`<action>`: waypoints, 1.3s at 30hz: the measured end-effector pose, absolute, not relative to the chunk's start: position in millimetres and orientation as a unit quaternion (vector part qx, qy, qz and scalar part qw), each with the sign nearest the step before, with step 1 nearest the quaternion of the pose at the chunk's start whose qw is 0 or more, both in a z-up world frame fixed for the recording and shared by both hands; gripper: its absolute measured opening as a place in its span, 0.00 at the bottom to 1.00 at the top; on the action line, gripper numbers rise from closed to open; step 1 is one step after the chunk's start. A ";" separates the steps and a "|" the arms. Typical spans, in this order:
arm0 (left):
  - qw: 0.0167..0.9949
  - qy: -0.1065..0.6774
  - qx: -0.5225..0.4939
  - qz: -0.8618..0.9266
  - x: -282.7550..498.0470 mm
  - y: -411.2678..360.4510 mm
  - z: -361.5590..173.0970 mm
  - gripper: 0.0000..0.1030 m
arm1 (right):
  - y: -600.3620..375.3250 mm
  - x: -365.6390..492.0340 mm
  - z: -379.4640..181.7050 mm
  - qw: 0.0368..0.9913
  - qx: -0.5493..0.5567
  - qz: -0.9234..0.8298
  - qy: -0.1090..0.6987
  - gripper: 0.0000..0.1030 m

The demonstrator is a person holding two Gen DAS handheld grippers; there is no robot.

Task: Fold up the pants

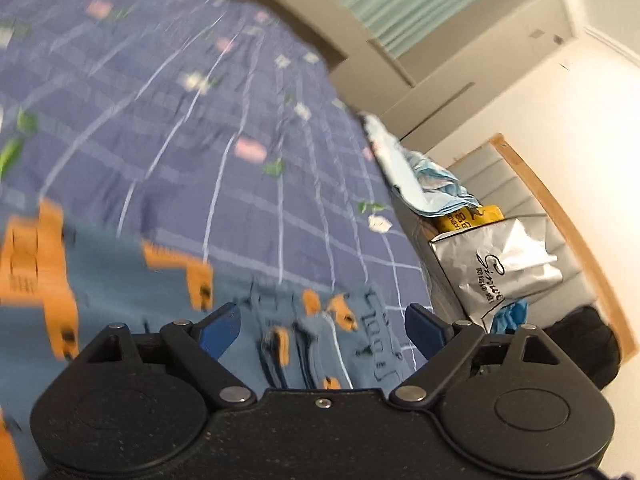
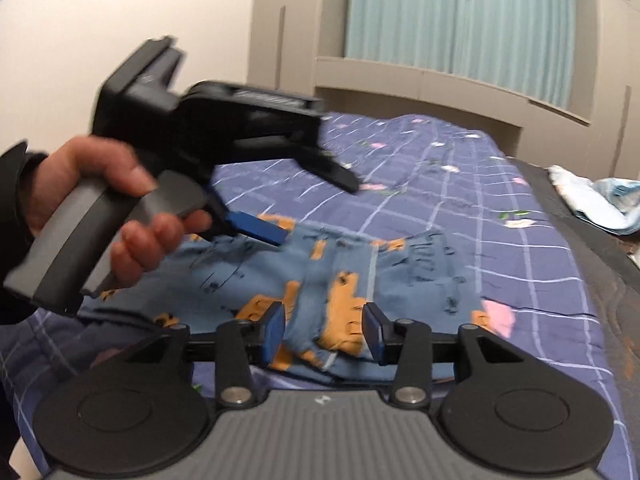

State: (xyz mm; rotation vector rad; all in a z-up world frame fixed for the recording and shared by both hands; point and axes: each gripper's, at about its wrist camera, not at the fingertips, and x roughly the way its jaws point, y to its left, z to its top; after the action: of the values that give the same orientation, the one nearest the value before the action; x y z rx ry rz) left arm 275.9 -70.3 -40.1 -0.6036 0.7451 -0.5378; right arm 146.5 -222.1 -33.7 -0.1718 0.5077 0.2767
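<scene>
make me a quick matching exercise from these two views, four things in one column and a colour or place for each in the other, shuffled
Things
1. pants
2. bedsheet
3. silver bag
4. curtain

Descriptions
a. pale green, hanging at the back of the room
b. purple with a white grid, spread over the bed
c. blue with orange print, lying on the bed in front of both tongs
d. shiny, with dark script, beside the bed

Pairs: 1-c, 2-b, 3-d, 4-a
</scene>
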 end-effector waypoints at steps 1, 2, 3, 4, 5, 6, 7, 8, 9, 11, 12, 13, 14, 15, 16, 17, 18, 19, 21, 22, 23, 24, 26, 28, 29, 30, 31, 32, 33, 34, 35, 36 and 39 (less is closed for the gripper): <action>0.857 0.349 -0.274 -0.263 277.1 -72.3 -36.6 0.85 | -224.2 147.9 -32.7 0.957 -0.082 0.127 0.246 0.45; 0.858 0.349 -0.263 -0.271 279.2 -74.9 -34.5 0.81 | -225.0 149.2 -32.4 0.959 -0.083 0.119 0.245 0.45; 0.856 0.352 -0.255 -0.279 281.5 -77.9 -34.2 0.79 | -225.2 152.3 -33.7 0.958 -0.086 0.115 0.248 0.43; 0.854 0.357 -0.249 -0.285 284.1 -81.6 -34.7 0.75 | -224.6 155.2 -34.9 0.956 -0.091 0.116 0.254 0.38; 0.851 0.364 -0.243 -0.290 286.5 -85.1 -35.9 0.71 | -223.4 158.2 -36.8 0.953 -0.093 0.123 0.263 0.36; 0.849 0.371 -0.235 -0.292 288.2 -88.0 -37.4 0.69 | -222.3 158.5 -37.7 0.950 -0.096 0.128 0.268 0.34; 0.850 0.378 -0.224 -0.292 289.2 -92.0 -39.1 0.66 | -220.5 159.7 -40.7 0.947 -0.102 0.131 0.274 0.34; 0.851 0.387 -0.206 -0.289 290.8 -96.3 -40.6 0.64 | -218.4 160.0 -42.9 0.944 -0.109 0.132 0.282 0.34; 0.854 0.392 -0.191 -0.285 291.6 -99.1 -42.7 0.63 | -216.9 160.7 -45.9 0.942 -0.115 0.131 0.288 0.34; 0.857 0.395 -0.171 -0.282 291.7 -102.9 -45.5 0.62 | -215.9 160.9 -49.8 0.941 -0.119 0.128 0.290 0.34; 0.858 0.396 -0.166 -0.281 292.0 -104.9 -46.2 0.61 | -216.0 161.5 -51.0 0.941 -0.118 0.127 0.289 0.32; 0.859 0.395 -0.163 -0.281 293.1 -106.3 -45.9 0.60 | -216.4 162.0 -51.3 0.942 -0.116 0.125 0.289 0.29; 0.860 0.393 -0.163 -0.281 293.5 -107.3 -44.7 0.60 | -216.8 162.0 -51.1 0.943 -0.114 0.124 0.288 0.26; 0.861 0.389 -0.164 -0.284 293.5 -108.1 -42.4 0.60 | -217.0 161.7 -50.6 0.944 -0.114 0.122 0.286 0.15; 0.860 0.386 -0.163 -0.290 293.0 -109.4 -40.0 0.60 | -217.3 161.6 -50.0 0.944 -0.112 0.124 0.285 0.05; 0.862 0.382 -0.158 -0.293 291.9 -112.1 -37.7 0.60 | -217.3 161.5 -49.9 0.944 -0.109 0.125 0.285 0.05; 0.866 0.381 -0.143 -0.291 291.3 -116.0 -36.4 0.60 | -216.7 160.8 -50.3 0.944 -0.109 0.125 0.285 0.05; 0.868 0.385 -0.128 -0.286 292.1 -119.6 -36.2 0.60 | -216.4 160.7 -51.0 0.944 -0.108 0.126 0.285 0.04; 0.867 0.404 -0.111 -0.268 296.6 -124.4 -40.0 0.60 | -216.1 159.3 -50.1 0.945 -0.103 0.125 0.284 0.04; 0.862 0.416 -0.113 -0.265 299.8 -125.0 -42.9 0.60 | -216.7 158.5 -49.5 0.945 -0.100 0.125 0.284 0.03; 0.859 0.422 -0.118 -0.264 302.3 -124.3 -45.4 0.60 | -217.6 158.2 -49.6 0.946 -0.095 0.125 0.284 0.03; 0.858 0.425 -0.121 -0.262 303.6 -123.8 -46.8 0.58 | -218.1 157.8 -49.6 0.946 -0.091 0.126 0.284 0.03; 0.864 0.419 -0.112 -0.255 303.6 -123.8 -44.3 0.27 | -219.7 157.3 -48.6 0.946 -0.083 0.130 0.285 0.03; 0.870 0.409 -0.107 -0.252 302.2 -122.2 -39.4 0.17 | -220.4 156.3 -46.8 0.947 -0.076 0.132 0.283 0.02; 0.869 0.407 -0.112 -0.258 301.9 -121.4 -36.8 0.16 | -221.1 155.5 -45.2 0.947 -0.071 0.135 0.281 0.02; 0.868 0.405 -0.112 -0.263 301.7 -121.6 -34.5 0.16 | -222.0 154.6 -43.3 0.948 -0.064 0.138 0.280 0.02; 0.868 0.404 -0.109 -0.266 300.8 -122.1 -31.9 0.15 | -222.0 153.8 -41.6 0.948 -0.060 0.140 0.279 0.02; 0.868 0.402 -0.109 -0.269 299.4 -121.9 -29.2 0.14 | -221.9 152.6 -40.0 0.948 -0.058 0.141 0.279 0.02; 0.867 0.401 -0.111 -0.273 297.8 -121.2 -26.5 0.14 | -221.2 150.7 -38.2 0.948 -0.057 0.143 0.278 0.02; 0.867 0.400 -0.113 -0.275 296.1 -120.6 -24.0 0.14 | -220.8 148.7 -36.2 0.948 -0.057 0.146 0.276 0.02; 0.867 0.398 -0.115 -0.276 294.0 -119.0 -21.6 0.14 | -220.0 146.5 -34.4 0.948 -0.056 0.148 0.275 0.02; 0.868 0.397 -0.115 -0.276 291.5 -116.3 -19.5 0.14 | -219.1 144.6 -32.2 0.948 -0.053 0.154 0.274 0.00; 0.869 0.402 -0.116 -0.265 286.7 -109.6 -17.4 0.13 | -214.0 140.1 -29.3 0.946 -0.050 0.167 0.273 0.00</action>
State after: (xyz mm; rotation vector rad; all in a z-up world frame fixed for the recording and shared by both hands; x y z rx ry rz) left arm 286.7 -109.6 -17.4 -0.2421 0.8411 -0.5555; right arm 140.1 -214.0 -29.3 -0.1020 0.5570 0.3406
